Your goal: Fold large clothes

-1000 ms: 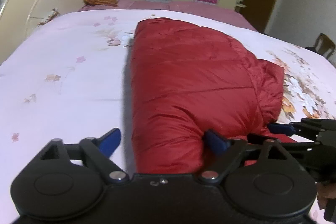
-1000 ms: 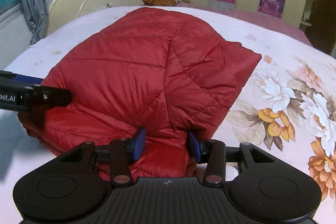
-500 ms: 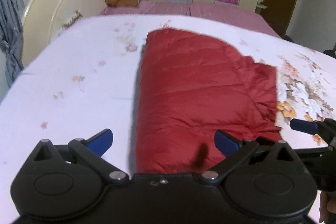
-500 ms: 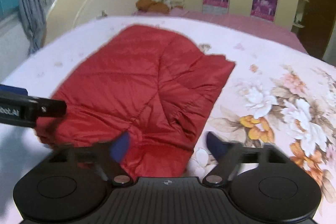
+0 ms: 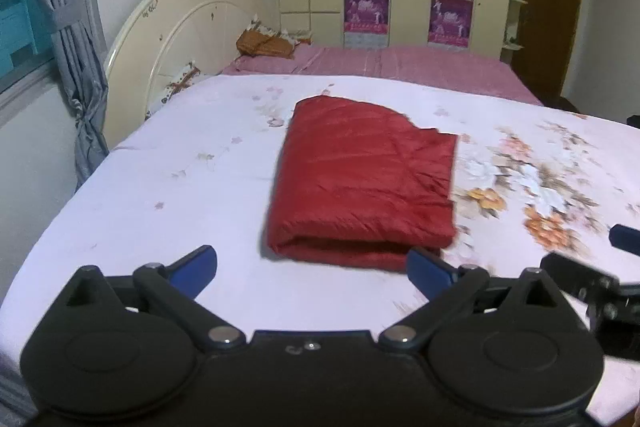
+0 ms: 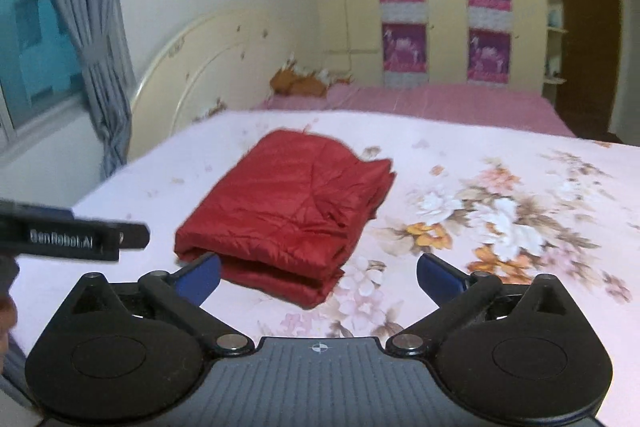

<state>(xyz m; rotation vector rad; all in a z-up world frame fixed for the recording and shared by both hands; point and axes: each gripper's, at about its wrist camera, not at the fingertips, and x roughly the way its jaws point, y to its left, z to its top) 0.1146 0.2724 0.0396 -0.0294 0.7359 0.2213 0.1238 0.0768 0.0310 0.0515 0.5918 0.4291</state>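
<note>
A red quilted jacket [image 5: 366, 179] lies folded into a thick rectangle on the bed's floral sheet [image 5: 180, 187]; it also shows in the right wrist view [image 6: 288, 211]. My left gripper [image 5: 312, 267] is open and empty, held back from the jacket's near folded edge. My right gripper [image 6: 318, 277] is open and empty, just short of the jacket's near corner. The left gripper's side [image 6: 72, 235] shows at the left of the right wrist view. The right gripper's fingers [image 5: 592, 275] show at the right of the left wrist view.
A cream headboard [image 5: 172, 39] stands at the left, with a grey curtain [image 5: 68, 27] and window beside it. A second bed with a pink sheet [image 5: 400, 67] and a brown cushion [image 5: 266, 45] lies behind. Wardrobes and a brown door [image 5: 548, 11] line the back wall.
My right gripper opened and let go of the jacket's edge. Both grippers pulled back and up from the jacket, which now lies flat and folded, farther off in both views.
</note>
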